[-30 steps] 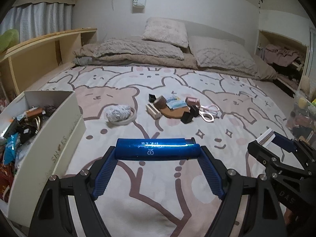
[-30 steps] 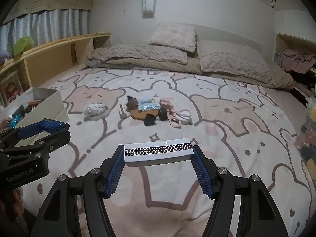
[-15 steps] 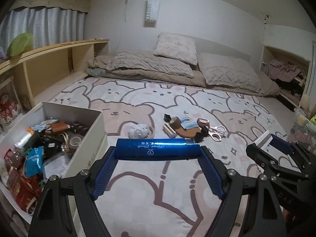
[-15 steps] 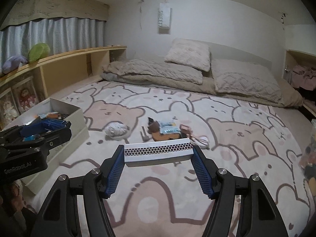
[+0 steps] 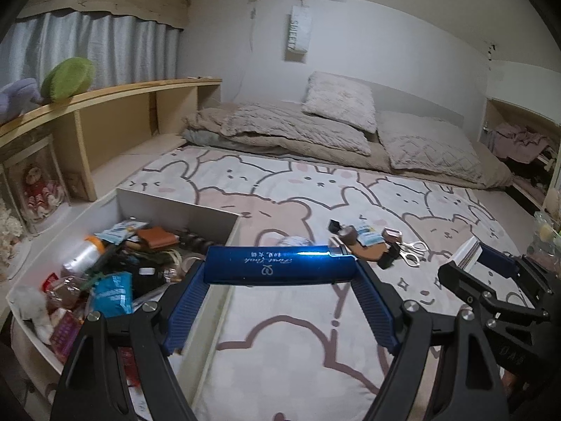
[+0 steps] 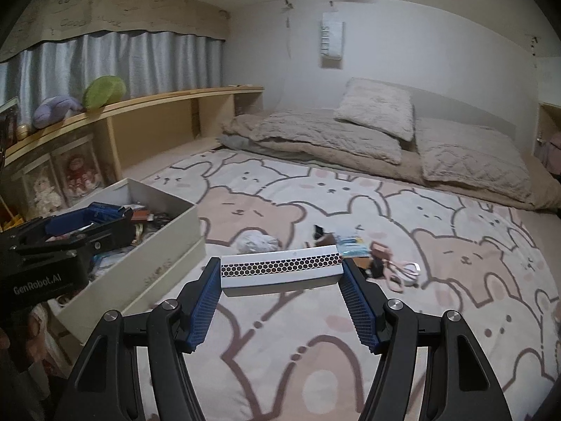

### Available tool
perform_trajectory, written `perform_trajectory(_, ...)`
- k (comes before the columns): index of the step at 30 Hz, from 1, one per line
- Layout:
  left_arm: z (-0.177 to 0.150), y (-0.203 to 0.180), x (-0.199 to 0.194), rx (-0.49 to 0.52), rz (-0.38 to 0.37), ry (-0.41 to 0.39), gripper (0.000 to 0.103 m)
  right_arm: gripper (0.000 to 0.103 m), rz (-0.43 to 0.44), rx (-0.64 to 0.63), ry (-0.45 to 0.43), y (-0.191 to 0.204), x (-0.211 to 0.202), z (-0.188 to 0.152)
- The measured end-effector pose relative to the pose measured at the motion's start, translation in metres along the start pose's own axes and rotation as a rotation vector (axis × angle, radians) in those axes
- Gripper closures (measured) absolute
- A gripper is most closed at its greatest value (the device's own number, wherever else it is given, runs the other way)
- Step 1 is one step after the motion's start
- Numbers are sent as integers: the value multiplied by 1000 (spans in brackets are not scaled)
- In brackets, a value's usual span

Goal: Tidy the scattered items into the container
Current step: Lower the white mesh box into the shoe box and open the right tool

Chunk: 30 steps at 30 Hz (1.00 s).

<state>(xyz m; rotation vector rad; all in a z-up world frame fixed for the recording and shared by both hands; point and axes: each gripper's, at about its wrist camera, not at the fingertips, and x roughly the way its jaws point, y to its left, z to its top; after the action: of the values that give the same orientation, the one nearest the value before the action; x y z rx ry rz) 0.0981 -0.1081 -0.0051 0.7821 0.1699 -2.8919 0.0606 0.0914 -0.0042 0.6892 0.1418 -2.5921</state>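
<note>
Left wrist: my left gripper [image 5: 280, 298] clamps blue tube [image 5: 278, 266], right gripper [image 6: 282, 303] clamps white box [image 6: 280, 269]; container [image 5: 214, 215] part-filled, pile [image 5: 371, 244] left on bed.

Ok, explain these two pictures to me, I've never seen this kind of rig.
There is no robot: a person holds two hand grippers, each carrying a wide-angle camera looking along its fingers. One picture comes from the left gripper, which clamps a blue tube. The other comes from the right gripper, which clamps a white box with a honeycomb strip. Both are over a bed with a bear-print sheet. A white container, already full of clutter, sits on the left. Scissors and other small items lie scattered further ahead.
</note>
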Motion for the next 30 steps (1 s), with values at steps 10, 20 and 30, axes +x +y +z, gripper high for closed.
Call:
perform_trajectory(10, 17, 37, -15, 3, 46, -23, 21, 36, 141, -3, 16, 30, 8, 16)
perform_trajectory(20, 24, 80, -27, -8, 94, -33, 21, 36, 243, -95, 49, 67, 19, 27)
perform_trajectory(30, 13, 116, -25, -49, 110, -15, 21, 36, 364, -269, 126, 126, 42, 22)
